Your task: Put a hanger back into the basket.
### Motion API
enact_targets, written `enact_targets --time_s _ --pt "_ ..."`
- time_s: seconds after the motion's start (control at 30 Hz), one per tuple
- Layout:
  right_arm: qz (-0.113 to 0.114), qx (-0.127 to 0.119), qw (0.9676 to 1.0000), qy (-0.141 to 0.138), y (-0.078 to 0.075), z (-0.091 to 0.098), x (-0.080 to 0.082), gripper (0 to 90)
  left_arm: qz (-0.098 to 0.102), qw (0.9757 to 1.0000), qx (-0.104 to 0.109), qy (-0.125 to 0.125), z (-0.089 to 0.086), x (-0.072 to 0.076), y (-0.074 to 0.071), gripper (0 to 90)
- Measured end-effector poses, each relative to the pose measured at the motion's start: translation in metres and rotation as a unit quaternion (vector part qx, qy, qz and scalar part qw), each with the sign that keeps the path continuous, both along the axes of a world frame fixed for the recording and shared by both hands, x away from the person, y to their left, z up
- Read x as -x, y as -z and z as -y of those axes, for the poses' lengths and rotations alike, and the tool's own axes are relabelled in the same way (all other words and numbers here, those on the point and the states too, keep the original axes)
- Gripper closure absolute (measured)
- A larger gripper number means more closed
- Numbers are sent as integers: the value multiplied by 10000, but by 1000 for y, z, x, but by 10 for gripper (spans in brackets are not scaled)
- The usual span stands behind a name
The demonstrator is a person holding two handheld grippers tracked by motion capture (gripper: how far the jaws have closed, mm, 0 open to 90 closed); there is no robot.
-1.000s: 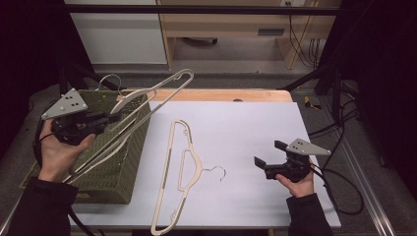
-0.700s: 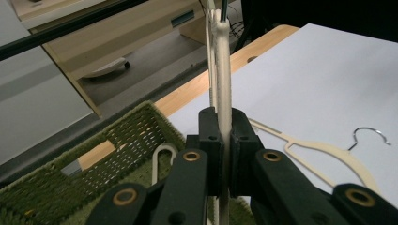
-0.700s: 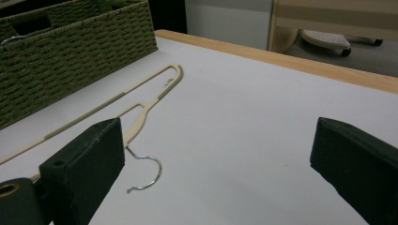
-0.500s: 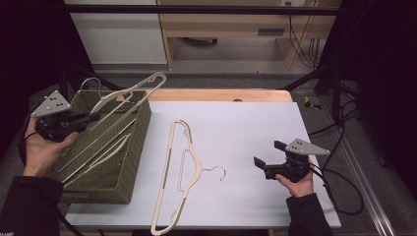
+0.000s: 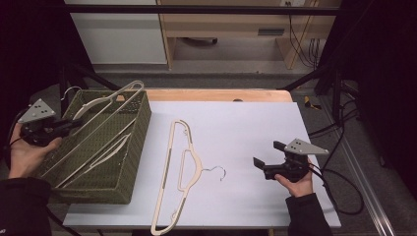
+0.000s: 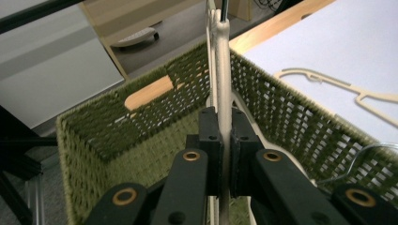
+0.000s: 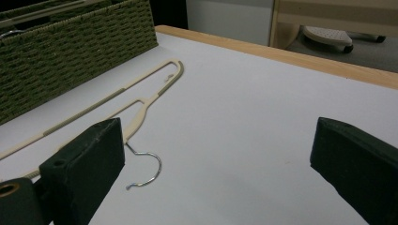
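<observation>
Over the green woven basket [image 5: 129, 142], the left gripper [image 6: 224, 140] pinches a cream hanger [image 6: 222, 61], jaws tight on its bar. Right gripper [image 7: 216, 164] hovers above the table [image 5: 246, 123], jaws wide, empty; second hanger [image 5: 182, 167] lies flat nearby.

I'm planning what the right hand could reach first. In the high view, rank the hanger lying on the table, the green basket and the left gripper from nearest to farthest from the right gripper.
1. Hanger on the table, just left of the right gripper.
2. Green basket, at the table's left edge.
3. Left gripper, beyond the basket's far-left side.
</observation>
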State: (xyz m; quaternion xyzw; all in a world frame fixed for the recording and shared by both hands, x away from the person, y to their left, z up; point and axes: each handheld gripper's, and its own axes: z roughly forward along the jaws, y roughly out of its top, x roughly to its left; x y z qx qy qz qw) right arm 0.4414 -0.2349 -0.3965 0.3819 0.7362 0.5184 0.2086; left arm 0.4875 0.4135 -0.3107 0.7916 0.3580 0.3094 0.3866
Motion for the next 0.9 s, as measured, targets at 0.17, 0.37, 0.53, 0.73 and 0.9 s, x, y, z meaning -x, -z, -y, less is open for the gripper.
enact_targets --time_s 0.17,0.37,0.53,0.73,0.9 --pt "-23 6 10000 -8 0 -1 0 42 -69 9997 -250 21 -4 1 7 858" --pt "-27 35 10000 -40 1 0 0 42 -367 9973 -609 -155 -4 -2 25 857" --pt "-42 25 10000 -24 1 -1 0 41 -310 9972 -647 -233 -5 -5 40 856" --pt "-40 25 10000 -30 1 -1 0 41 -356 9949 -907 -273 -5 -8 59 850" --pt "-40 28 10000 -45 0 -1 0 41 -585 9918 -1114 -219 -7 -7 74 842"
